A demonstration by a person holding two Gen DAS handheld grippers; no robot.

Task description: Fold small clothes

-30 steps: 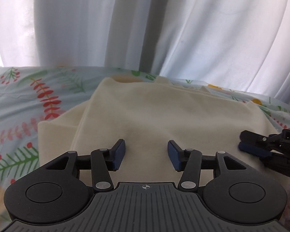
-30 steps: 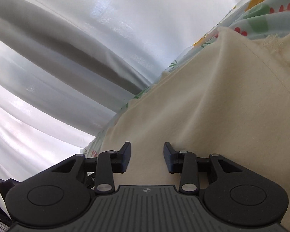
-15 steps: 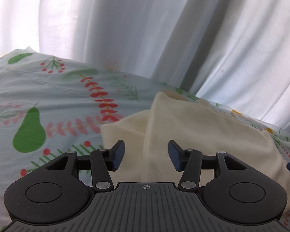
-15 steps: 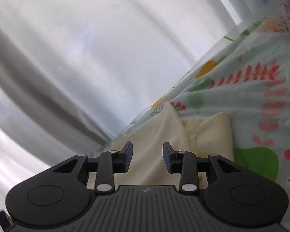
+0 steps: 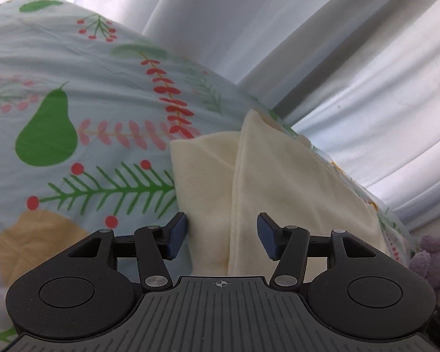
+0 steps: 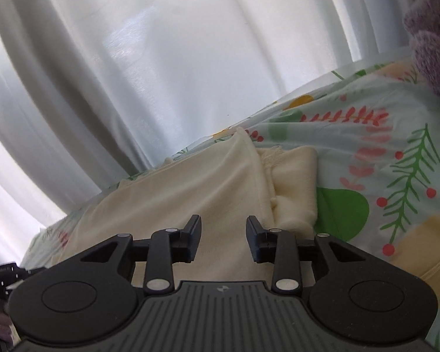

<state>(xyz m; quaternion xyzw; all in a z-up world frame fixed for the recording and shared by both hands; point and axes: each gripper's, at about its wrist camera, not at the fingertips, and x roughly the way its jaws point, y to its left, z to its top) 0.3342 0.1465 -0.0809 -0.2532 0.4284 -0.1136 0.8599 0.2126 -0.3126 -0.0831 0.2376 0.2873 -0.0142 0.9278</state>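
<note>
Flanking the folded cream garment (image 5: 293, 193): patterned sheet (image 5: 73, 94), white curtain (image 6: 161, 58), purple plush (image 6: 431, 35).

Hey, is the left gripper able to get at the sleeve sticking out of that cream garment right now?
Probably yes: the left gripper is open, the sleeve lies just ahead, nothing between them.

Cream garment (image 5: 293, 193) lies flat ahead of my left fingers (image 5: 177, 231), folded; a top layer overlaps a lower flap that juts out toward my left finger; fold edge runs away between both fingers; from my right fingers (image 6: 194, 236) the same cloth (image 6: 208, 193) lies just beyond, frayed edge right of them.
</note>
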